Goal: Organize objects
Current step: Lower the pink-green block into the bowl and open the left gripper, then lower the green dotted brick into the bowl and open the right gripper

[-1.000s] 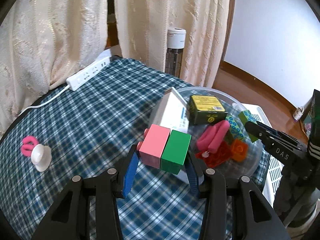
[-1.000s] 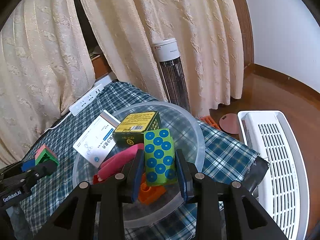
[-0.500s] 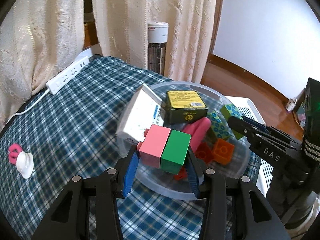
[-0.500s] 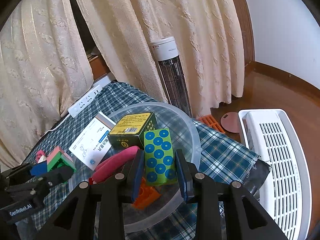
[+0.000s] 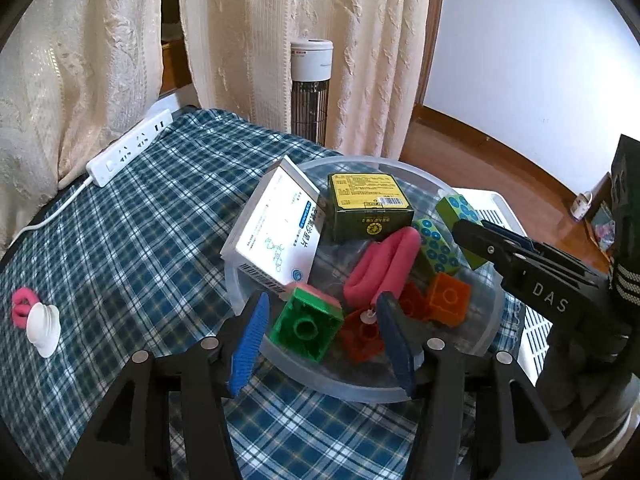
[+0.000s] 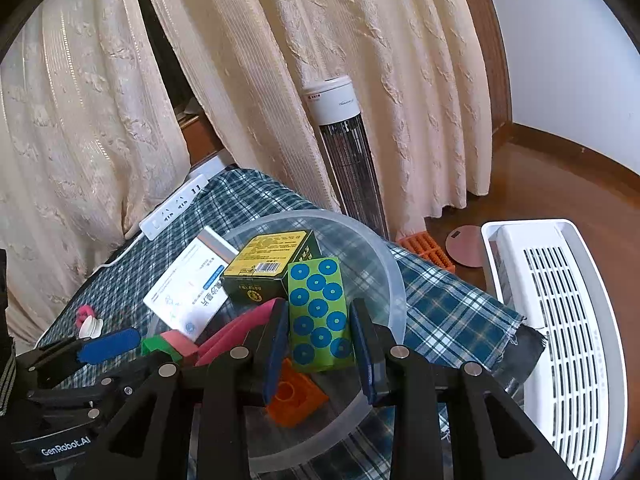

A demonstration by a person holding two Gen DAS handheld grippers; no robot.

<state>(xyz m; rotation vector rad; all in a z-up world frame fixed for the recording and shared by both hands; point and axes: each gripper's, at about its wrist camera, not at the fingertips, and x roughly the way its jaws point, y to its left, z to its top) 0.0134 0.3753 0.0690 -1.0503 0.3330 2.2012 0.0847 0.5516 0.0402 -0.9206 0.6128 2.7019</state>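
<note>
left claw (image 5: pixel 320 332) wide | green block (image 5: pixel 307 326) loose (inside bowl (image 5: pixel 490 332) rim)

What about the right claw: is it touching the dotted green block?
Touching. The right wrist view shows the right claw with both pads pressed flush against the sides of the dotted green block, no gap either side.

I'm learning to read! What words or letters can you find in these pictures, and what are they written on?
"DAS" in white letters on the right gripper.
"GenRobot.AI" in white letters on the left gripper.
White medicine box: blue and black print, too blurred to read.
Green and yellow box: small print and a barcode, too small to read.
Tower heater: tiny labels, unreadable.
</note>
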